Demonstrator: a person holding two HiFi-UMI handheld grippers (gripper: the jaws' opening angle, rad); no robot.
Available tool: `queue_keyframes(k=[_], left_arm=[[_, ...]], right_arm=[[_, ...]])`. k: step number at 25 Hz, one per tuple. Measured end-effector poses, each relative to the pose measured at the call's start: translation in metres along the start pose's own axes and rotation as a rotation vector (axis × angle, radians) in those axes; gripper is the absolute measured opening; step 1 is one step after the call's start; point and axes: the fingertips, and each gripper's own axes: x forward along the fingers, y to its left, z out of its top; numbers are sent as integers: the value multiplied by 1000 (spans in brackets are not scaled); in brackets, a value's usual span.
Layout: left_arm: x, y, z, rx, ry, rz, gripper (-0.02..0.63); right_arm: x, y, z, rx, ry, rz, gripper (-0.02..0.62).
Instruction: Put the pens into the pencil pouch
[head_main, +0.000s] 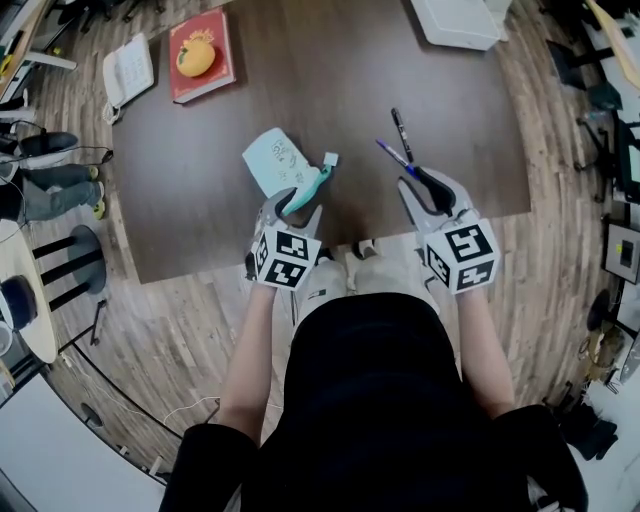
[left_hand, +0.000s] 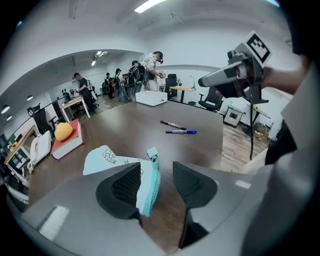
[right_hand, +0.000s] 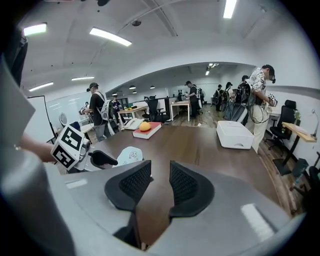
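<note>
My left tool (left_hand: 156, 171) stands wide, and the zipper edge of the light blue pouch (head_main: 276, 160) is between its jaws, at centre of the head view. My right tool (right_hand: 159, 172) is narrow and empty. The black pen (head_main: 401, 130) and the blue pen (head_main: 392, 154) lie on the bench (head_main: 340, 70), right of centre.

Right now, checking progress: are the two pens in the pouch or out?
Out. The blue pen and the black pen lie on the table, apart from the pouch.
</note>
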Motion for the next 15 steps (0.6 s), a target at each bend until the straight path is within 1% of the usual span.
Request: queue_keyframes(k=[6,10,13,15], left_arm=[[27,-2,-19,59,106,40,173],[38,1,-29,53,151,66,159],[46,5,-38,70,191,97,133],[49,7,-42,80,206,117,90]], right_arm=[[17,-21,-25,-17,63,30,100],[27,-33,-43,-19,105,47,100],[35,-41,-54,-27,129,54,100],[38,-43,-59,-20,137,60,100]])
